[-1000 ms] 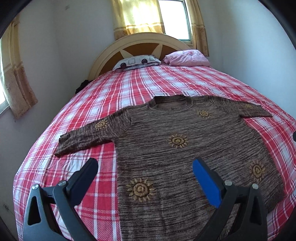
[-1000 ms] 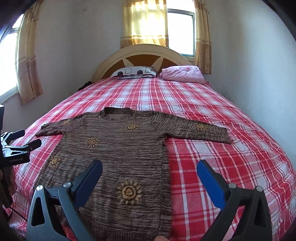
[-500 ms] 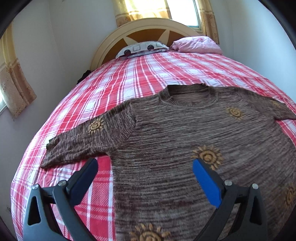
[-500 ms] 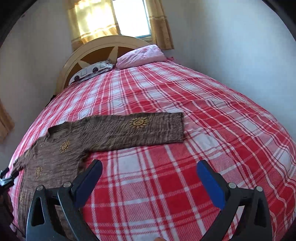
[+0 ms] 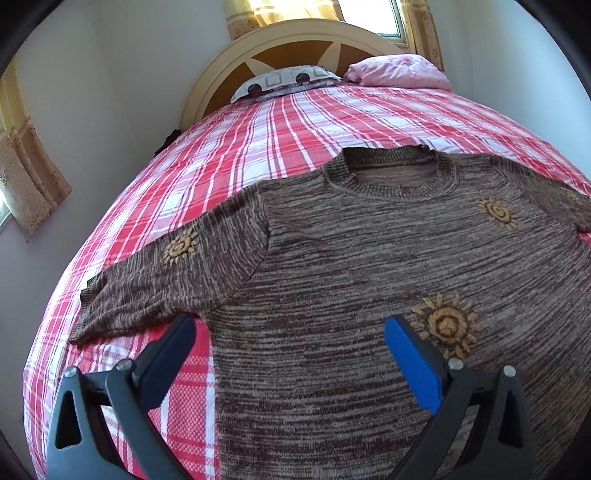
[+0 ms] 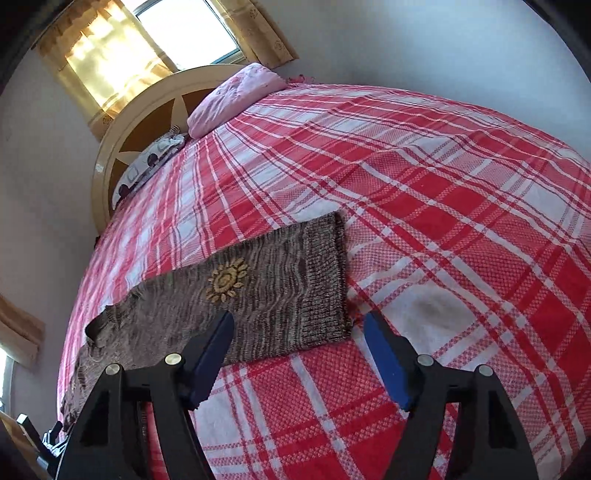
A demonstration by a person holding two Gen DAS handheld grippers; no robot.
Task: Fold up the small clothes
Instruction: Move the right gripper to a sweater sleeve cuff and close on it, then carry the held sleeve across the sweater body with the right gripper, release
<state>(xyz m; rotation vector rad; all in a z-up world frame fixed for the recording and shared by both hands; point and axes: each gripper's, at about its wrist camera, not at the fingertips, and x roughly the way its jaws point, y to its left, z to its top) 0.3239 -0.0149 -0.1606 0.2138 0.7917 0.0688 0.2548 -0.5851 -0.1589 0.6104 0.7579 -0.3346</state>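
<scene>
We see a brown marled sweater (image 5: 369,266) with golden suns on a red-and-white plaid bedspread (image 5: 258,147); far off, a pink pillow (image 5: 399,72), cream headboard (image 5: 295,33) and yellow curtains (image 6: 107,62).

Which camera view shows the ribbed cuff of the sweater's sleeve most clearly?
The right wrist view: the ribbed cuff lies flat just ahead of the right gripper, unobstructed. The left wrist view shows only the other sleeve's cuff, smaller and near the picture's edge.
</scene>
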